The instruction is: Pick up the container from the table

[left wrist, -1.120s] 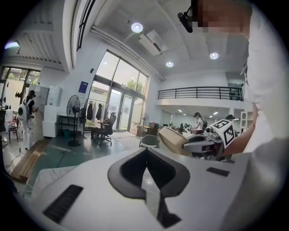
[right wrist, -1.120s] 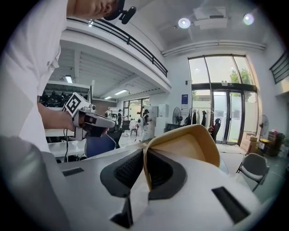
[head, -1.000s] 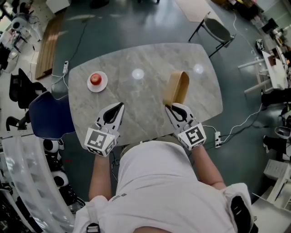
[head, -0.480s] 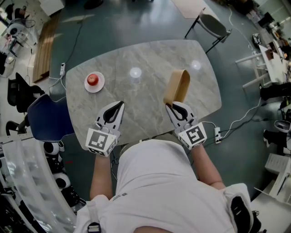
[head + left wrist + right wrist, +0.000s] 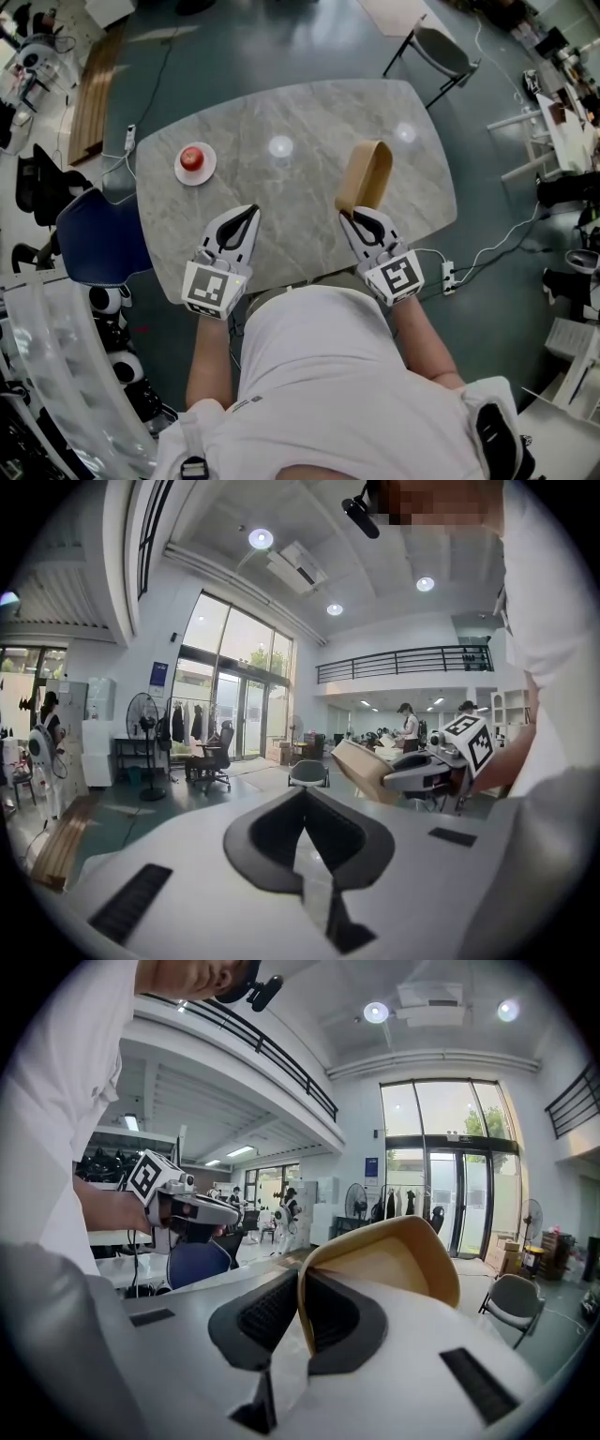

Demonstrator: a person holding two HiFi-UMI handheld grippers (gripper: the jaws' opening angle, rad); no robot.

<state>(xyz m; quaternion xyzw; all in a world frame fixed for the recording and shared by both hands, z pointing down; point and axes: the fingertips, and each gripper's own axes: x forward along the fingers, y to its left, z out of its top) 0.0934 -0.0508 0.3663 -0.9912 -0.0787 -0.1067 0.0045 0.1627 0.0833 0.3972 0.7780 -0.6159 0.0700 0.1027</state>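
Note:
The container [image 5: 366, 176] is a tan paper tub, tilted with its far end raised over the marble table [image 5: 300, 112]. My right gripper [image 5: 345, 217] grips its near wall, and the jaws are closing on that wall. In the right gripper view the thin tan wall [image 5: 394, 1260] stands between the dark pads [image 5: 267, 1312]. My left gripper [image 5: 253, 212] hovers over the table's near edge to the left, jaws together and empty. From the left gripper view the container [image 5: 361, 766] shows at the right, held by the right gripper [image 5: 422, 772].
A red apple [image 5: 192, 157] sits on a small white plate [image 5: 208, 172] at the table's left. A blue chair [image 5: 98, 239] stands by the table's left side, a grey chair [image 5: 442, 52] beyond its far right corner. Cables lie on the floor at right.
The left gripper has rolled slightly. The right gripper and the container have stayed where they were.

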